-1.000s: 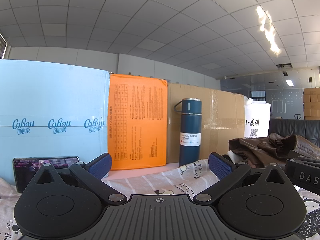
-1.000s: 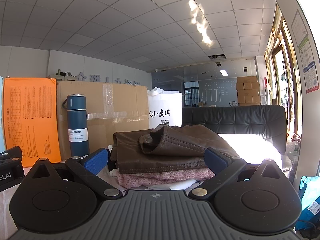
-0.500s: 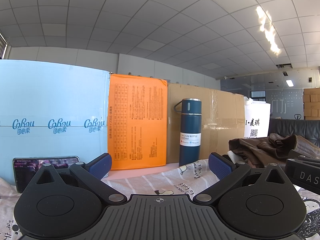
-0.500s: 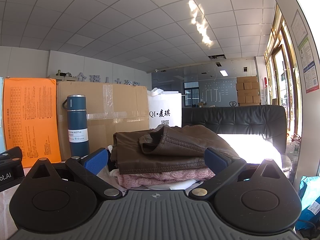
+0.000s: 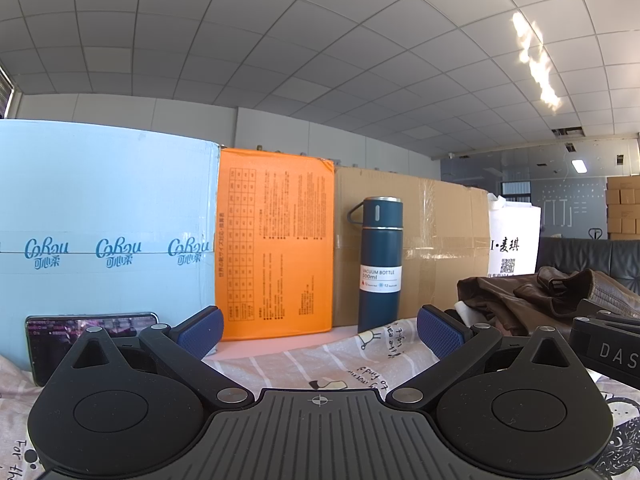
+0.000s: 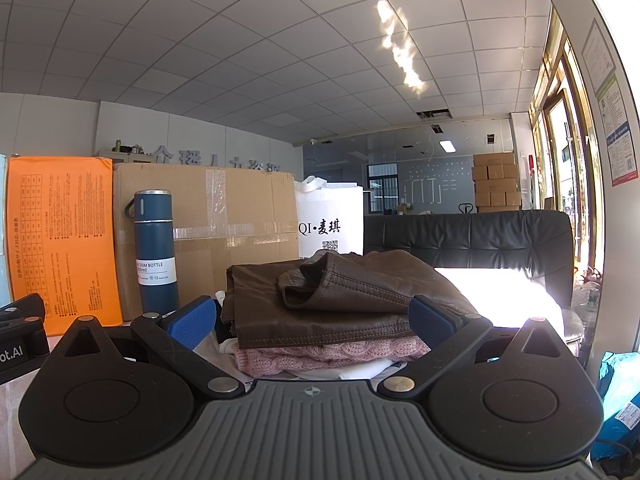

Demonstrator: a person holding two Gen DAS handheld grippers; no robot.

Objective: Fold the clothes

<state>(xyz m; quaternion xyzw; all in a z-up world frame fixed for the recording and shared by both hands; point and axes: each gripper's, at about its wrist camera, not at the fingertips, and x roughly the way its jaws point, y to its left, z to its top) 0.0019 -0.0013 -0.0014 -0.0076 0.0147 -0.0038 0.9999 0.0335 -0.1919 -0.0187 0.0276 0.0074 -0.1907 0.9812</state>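
We hold both grippers low and level over the table, pointing forward rather than down, which we judge to be a resting pose with no fold begun. The left gripper (image 5: pixel 319 326) has its jaws spread wide with nothing between them, and under it lies a printed garment (image 5: pixel 352 356), pale with cartoon marks and lettering, spread flat so that it can be worked on; this looks like the piece to fold. The right gripper (image 6: pixel 313 316) is likewise wide open and empty, facing a stack of clothes (image 6: pixel 332 320) close ahead: a brown leather jacket (image 6: pixel 320 300) on top of a pink knit (image 6: pixel 332 354), piled to one side, probably to keep the working area free. A blue bottle (image 5: pixel 380 264) stands upright against the cardboard box (image 5: pixel 436 248) at the back, out of reach of the cloth, and a phone (image 5: pixel 52 332) leans against the light blue box (image 5: pixel 104 208).
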